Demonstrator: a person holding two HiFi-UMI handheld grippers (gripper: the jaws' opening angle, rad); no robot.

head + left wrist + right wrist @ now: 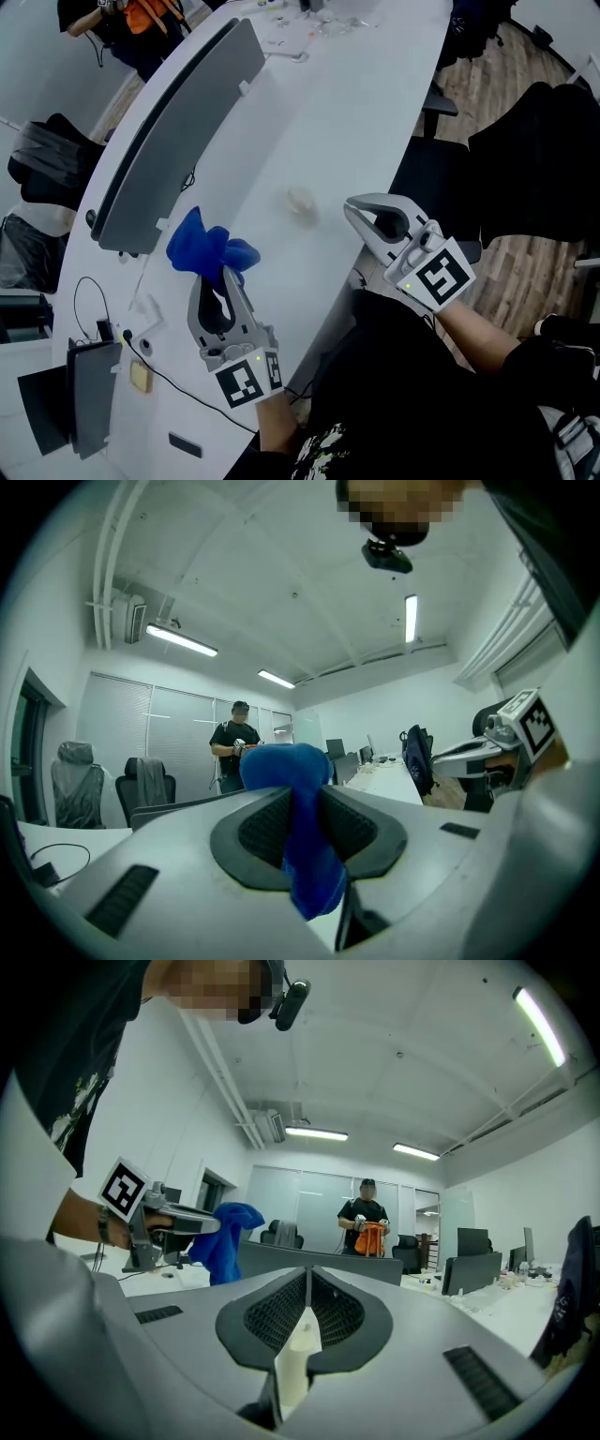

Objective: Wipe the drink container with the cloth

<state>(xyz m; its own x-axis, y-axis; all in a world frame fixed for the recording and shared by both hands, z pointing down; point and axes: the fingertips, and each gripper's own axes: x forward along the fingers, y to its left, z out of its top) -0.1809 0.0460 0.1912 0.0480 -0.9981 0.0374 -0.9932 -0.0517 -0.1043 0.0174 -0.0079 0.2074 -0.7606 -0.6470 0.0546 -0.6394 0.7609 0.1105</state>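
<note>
A small pale translucent drink container [302,200] lies on the white table [356,103], apart from both grippers. My left gripper [219,270] is shut on a bunched blue cloth [202,244], which bulges out past its tips. In the left gripper view the cloth [302,855] fills the gap between the pads of that gripper [302,803]. My right gripper [354,208] sits at the table's near edge, just right of the container, shut with nothing in it. In the right gripper view its tips [307,1283] meet; the left gripper [199,1225] and cloth [225,1237] show at left.
A long grey divider panel [169,131] runs along the table's left side. Cables and small devices [94,375] lie at the near left. Black office chairs [525,159] stand to the right of the table. A person [367,1218] stands far back in the room.
</note>
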